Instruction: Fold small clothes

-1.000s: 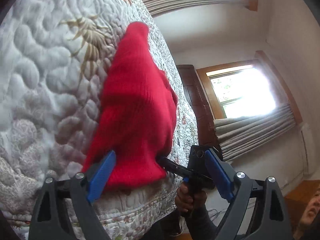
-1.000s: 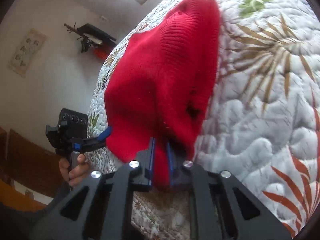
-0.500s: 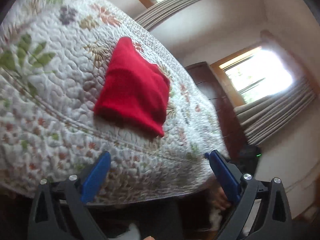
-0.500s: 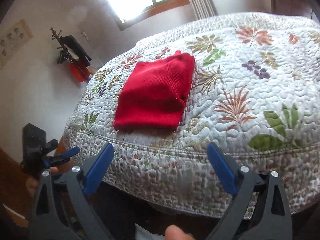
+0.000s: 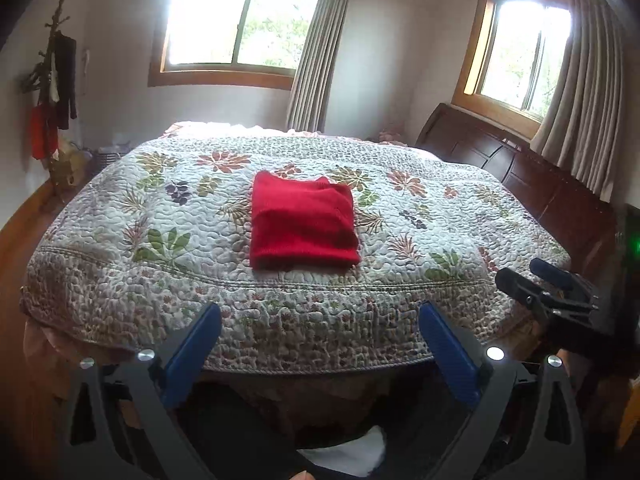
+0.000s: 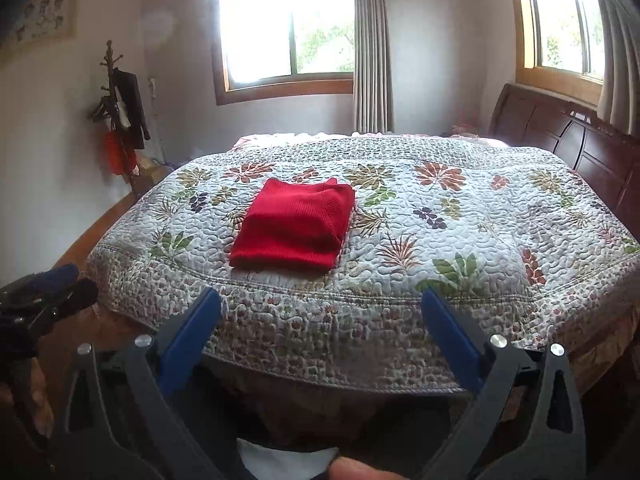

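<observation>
Left wrist view, bottom of frame: left gripper (image 5: 320, 340) spread wide, blue pads (image 5: 192, 354) apart, nothing between them. It sits low at the near edge of the bed (image 5: 120, 280), aimed level across it. Right gripper (image 5: 548, 292) shows at lower right of this frame, clear of the quilt.

Right wrist view, bottom of frame: right gripper (image 6: 320, 340) likewise released and empty, same low pose at the bed edge. Left gripper (image 6: 44, 292) sits at lower left, off the quilt.

Centre of both frames: red garment (image 5: 302, 226) lies on the quilt as a flat, roughly square bundle, near the front edge, well apart from both grippers. Edges look aligned; one small lump at the far edge.

Judgement: folding of this item appears finished; step in hand is stand-off after release. No other clothes visible on the bed. Next move would call for a fresh garment, or for stopping.
</observation>
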The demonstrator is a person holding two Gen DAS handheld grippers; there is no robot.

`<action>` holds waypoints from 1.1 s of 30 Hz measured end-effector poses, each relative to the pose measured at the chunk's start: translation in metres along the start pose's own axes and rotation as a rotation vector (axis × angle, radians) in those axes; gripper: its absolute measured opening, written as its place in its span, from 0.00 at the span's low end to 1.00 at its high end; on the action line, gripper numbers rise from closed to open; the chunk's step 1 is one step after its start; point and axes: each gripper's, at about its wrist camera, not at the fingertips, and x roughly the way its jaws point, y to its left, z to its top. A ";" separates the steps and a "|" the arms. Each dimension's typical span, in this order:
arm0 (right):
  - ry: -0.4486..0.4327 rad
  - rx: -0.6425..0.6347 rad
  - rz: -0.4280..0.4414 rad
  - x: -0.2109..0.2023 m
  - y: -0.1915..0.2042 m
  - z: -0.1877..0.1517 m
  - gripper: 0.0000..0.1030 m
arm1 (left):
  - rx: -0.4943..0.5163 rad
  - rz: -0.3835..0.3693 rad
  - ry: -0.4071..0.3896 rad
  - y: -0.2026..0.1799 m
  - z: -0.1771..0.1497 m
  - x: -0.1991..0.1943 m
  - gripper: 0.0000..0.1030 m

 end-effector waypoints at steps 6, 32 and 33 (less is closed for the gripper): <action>-0.009 -0.032 -0.017 -0.021 0.015 -0.013 0.97 | 0.005 0.010 -0.002 -0.008 -0.014 -0.018 0.96; -0.056 -0.047 -0.051 -0.023 0.028 -0.015 0.97 | -0.015 0.012 0.029 -0.002 -0.025 -0.012 0.96; -0.052 -0.048 -0.050 -0.021 0.029 -0.015 0.97 | -0.015 0.013 0.032 -0.002 -0.025 -0.010 0.96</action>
